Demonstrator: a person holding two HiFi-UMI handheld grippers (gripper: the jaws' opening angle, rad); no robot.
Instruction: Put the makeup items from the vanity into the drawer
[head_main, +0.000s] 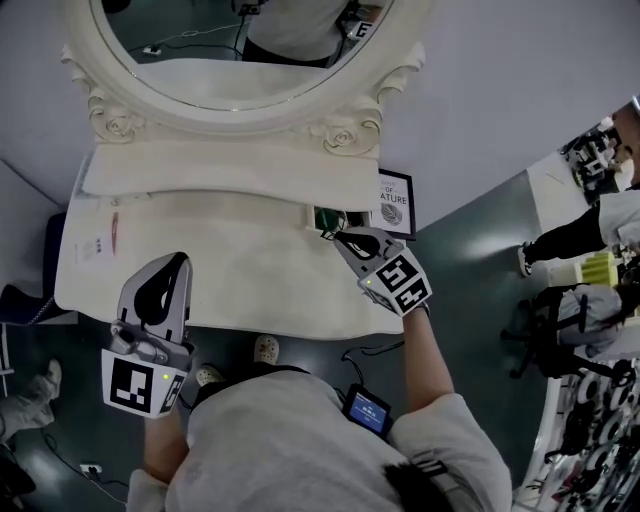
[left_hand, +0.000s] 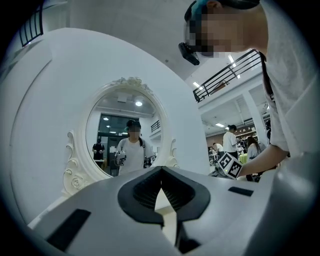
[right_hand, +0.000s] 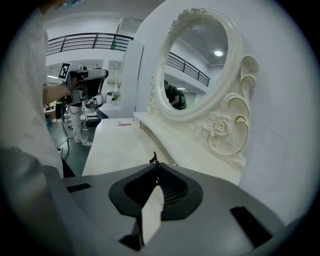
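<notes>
Cream-white counter (head_main: 240, 275) of the vanity ran below an oval mirror (head_main: 230, 70) set in a carved frame with roses at its lower corners. Over the counter's front left part hung the left tongs (head_main: 177, 266), tilted up toward the mirror. Its jaws were pressed together with nothing between them, and the left gripper view showed the two tips meeting in a thin seam.

The right tongs (head_main: 331, 235) reached to the back right of the counter. Its tips lay just beside a small dark-green opening (head_main: 325, 217) under the raised back ledge. This appeared to be the drawer, though what lay inside could not be made out. These jaws were also drawn together. A tiny dark speck (right_hand: 154, 160) showed at their very tip in the right gripper view, too small to name.

At the counter's far left end lay a slim red makeup item (head_main: 114, 232), close to a white card (head_main: 88, 248) and well apart from both tongs and from the drawer. A black-framed print (head_main: 394, 203) stood just beside the vanity's right end, near the right tongs.
</notes>
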